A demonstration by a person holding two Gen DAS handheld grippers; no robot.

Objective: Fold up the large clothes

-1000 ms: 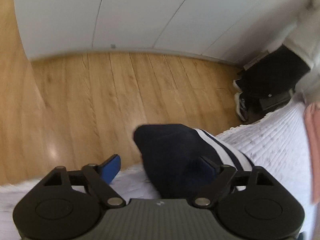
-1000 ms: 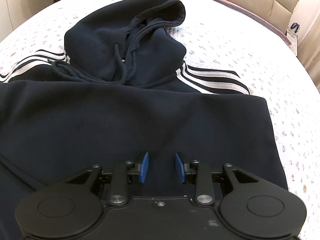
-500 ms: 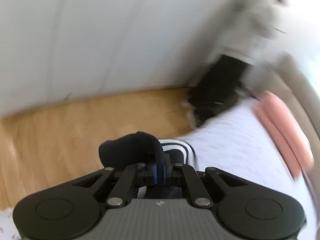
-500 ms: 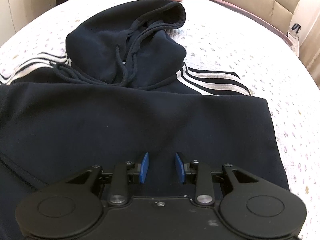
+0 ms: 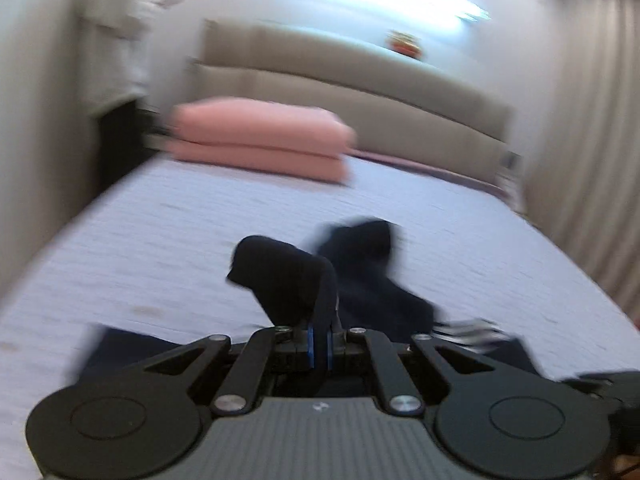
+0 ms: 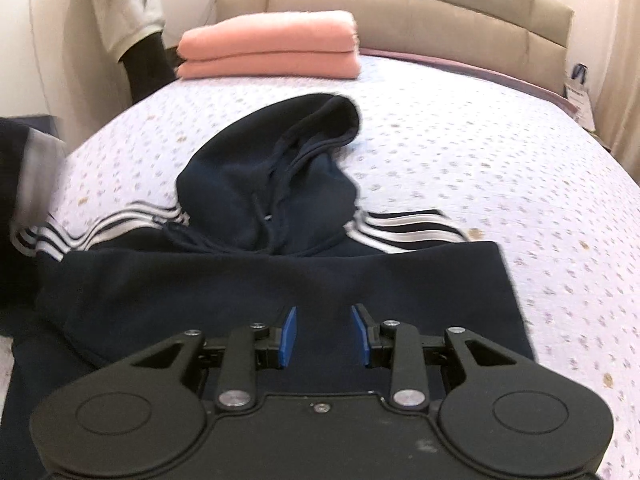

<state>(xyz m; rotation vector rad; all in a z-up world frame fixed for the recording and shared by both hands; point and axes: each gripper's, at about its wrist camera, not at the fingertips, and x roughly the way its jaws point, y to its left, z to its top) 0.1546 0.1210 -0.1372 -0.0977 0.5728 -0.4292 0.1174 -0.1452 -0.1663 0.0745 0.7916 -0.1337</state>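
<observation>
Hoodie [image 6: 280,280], navy with white stripes on its sleeves, lies spread on the bed [image 6: 500,168], hood [image 6: 272,184] toward the beige headboard [image 6: 400,12] and a folded pink stack [image 6: 272,46] beyond it. Left tool [image 5: 319,346] has its blue pads pressed together on a fold of dark hoodie cloth [image 5: 288,280], which rises lifted above the bedspread in a blurred view. Right tool [image 6: 324,336] hovers low over the hoodie's body with its blue pads apart and nothing between them, while a standing person [image 6: 128,12] shows at the bed's far left corner.
</observation>
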